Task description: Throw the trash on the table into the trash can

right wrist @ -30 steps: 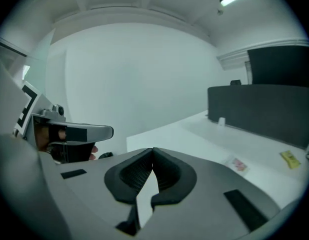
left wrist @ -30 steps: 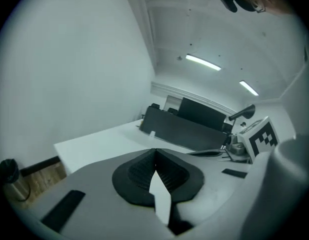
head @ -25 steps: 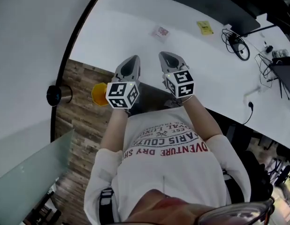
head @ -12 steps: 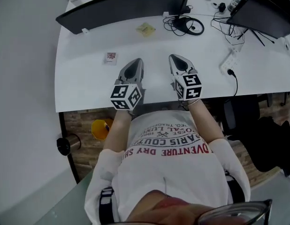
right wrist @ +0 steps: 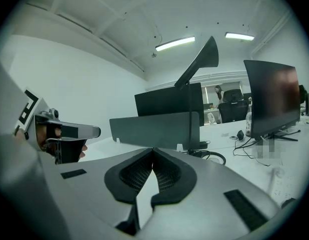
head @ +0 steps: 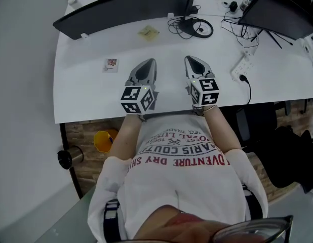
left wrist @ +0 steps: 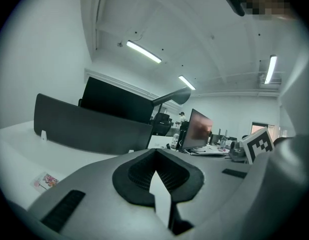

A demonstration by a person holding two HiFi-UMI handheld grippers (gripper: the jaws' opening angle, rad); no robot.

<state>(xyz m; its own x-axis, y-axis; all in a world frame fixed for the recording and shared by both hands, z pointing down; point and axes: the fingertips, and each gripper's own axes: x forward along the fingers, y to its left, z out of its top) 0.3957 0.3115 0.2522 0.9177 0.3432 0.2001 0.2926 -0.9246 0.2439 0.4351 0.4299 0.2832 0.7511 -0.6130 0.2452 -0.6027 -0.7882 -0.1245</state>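
A small pink-and-white wrapper (head: 111, 64) lies on the white table (head: 85, 92), left of and beyond my left gripper (head: 148, 61). A crumpled yellow paper (head: 148, 32) sits farther back, near the dark divider. The yellow trash can (head: 103, 140) stands on the wooden floor under the table's near edge, to my left. My right gripper (head: 191, 58) hovers beside the left one over the table's front. Both grippers are shut and hold nothing. The left gripper view shows its closed tips (left wrist: 154, 159) and the wrapper (left wrist: 46, 181) low at the left. In the right gripper view the tips (right wrist: 153, 151) are also closed.
A dark divider panel (head: 121, 6) runs along the table's back. A coiled cable (head: 189, 27), a power strip (head: 242, 67) and monitors (head: 278, 11) occupy the right side. A metal cylinder (head: 68, 157) stands on the floor by the trash can.
The view has swung from the table's curved left edge and floor to face the table squarely. Both grippers stay shut and side by side, now over the table's front.
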